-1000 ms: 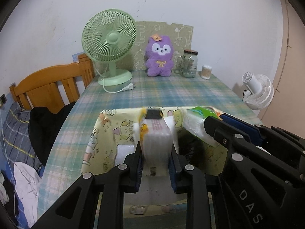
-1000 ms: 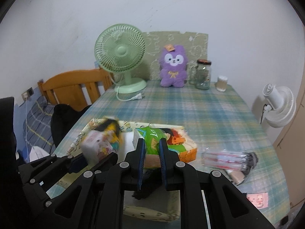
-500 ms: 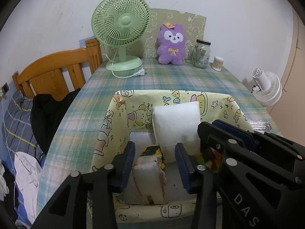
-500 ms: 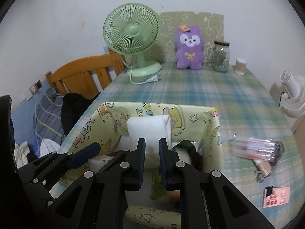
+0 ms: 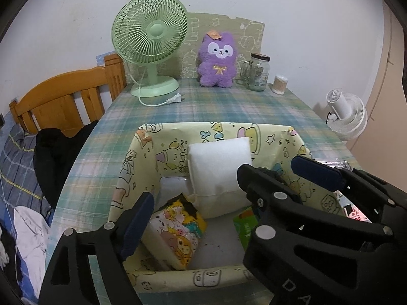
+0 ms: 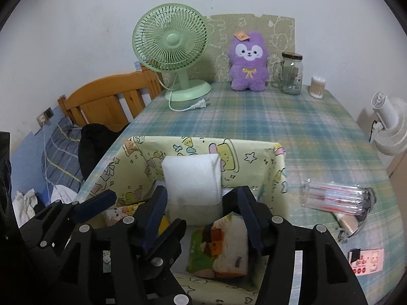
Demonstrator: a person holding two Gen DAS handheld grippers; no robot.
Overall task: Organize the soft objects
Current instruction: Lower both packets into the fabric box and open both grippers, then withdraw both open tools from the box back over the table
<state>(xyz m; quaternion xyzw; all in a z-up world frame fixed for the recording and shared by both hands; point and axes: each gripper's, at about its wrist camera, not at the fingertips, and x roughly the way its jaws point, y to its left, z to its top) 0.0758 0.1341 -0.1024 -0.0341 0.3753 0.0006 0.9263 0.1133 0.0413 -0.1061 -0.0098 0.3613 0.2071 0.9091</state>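
Note:
A yellow cartoon-print fabric box stands on the plaid table. Inside it a white cushion leans on the far wall. A yellow cartoon tissue pack lies at the box's front left, and a green and white tissue pack at its front right. My left gripper is open above the yellow pack, not touching it. My right gripper is open over the green pack, apart from it.
At the back of the table stand a green fan, a purple plush, a glass jar and a cotton swab tub. A clear packet and a pink card lie right of the box. A wooden headboard is left.
Both grippers have opened and let their tissue packs drop into the box. Both have drawn back a little above the packs.

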